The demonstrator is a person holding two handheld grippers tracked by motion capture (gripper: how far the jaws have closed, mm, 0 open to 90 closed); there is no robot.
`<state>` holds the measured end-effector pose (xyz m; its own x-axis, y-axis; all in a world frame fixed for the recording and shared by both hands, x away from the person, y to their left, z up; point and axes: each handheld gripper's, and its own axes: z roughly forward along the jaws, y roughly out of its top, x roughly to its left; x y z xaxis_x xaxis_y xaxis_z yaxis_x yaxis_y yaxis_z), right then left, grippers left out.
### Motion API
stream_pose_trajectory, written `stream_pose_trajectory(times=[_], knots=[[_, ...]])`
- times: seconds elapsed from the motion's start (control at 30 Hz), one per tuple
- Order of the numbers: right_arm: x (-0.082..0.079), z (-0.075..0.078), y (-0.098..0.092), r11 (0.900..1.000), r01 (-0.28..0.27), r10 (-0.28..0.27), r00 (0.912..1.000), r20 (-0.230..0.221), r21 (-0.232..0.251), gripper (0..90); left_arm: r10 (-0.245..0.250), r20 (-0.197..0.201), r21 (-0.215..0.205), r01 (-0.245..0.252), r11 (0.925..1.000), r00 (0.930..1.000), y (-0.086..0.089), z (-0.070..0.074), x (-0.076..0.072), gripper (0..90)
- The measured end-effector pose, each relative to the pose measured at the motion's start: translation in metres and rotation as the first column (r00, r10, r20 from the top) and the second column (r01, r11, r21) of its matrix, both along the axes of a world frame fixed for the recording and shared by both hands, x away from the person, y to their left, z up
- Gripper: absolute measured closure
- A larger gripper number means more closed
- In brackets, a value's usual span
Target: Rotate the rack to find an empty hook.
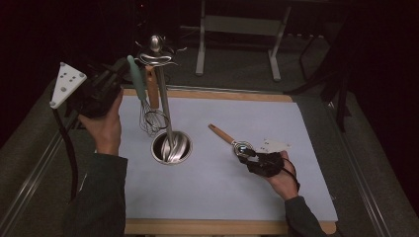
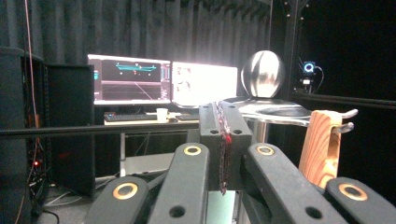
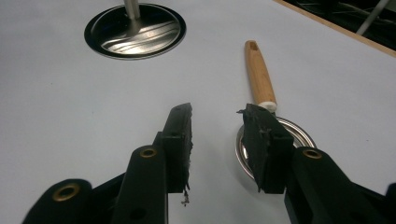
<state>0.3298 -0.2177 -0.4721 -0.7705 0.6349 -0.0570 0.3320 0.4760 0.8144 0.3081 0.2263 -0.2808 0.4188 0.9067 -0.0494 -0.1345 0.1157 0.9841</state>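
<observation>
White mat point(image 1: 212, 197): one rack point(image 1: 165, 106) with two utensils, one loose ladle point(image 1: 232, 140)

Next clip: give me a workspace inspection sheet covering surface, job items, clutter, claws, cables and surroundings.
Surface: pale mat on a wood-edged board.
Job items: steel utensil stand with a round base and hooks on top; a whisk with a teal handle and a wooden handle hang from it; a wooden-handled ladle lies flat on the mat.
Clutter: nothing seen.
Claws: left claw shut, empty, raised beside the stand's top; right claw open, low over the mat, one jaw above the ladle's bowl, not gripping it.
Cables: black cable trails down from the left claw.
Surroundings: dark curtains, lit monitors, metal frame legs behind the table.
</observation>
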Motion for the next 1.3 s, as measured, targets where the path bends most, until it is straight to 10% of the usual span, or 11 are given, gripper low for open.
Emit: stream_pose_trajectory(times=[1.3], knots=[[0.002,-0.003,-0.003,1.000,0.012,-0.012,0.9999,-0.008,0.003,62.1,0.030,-0.068,-0.068,-0.035,0.9971,0.9973,0.002,0.005,0.033,89.8]])
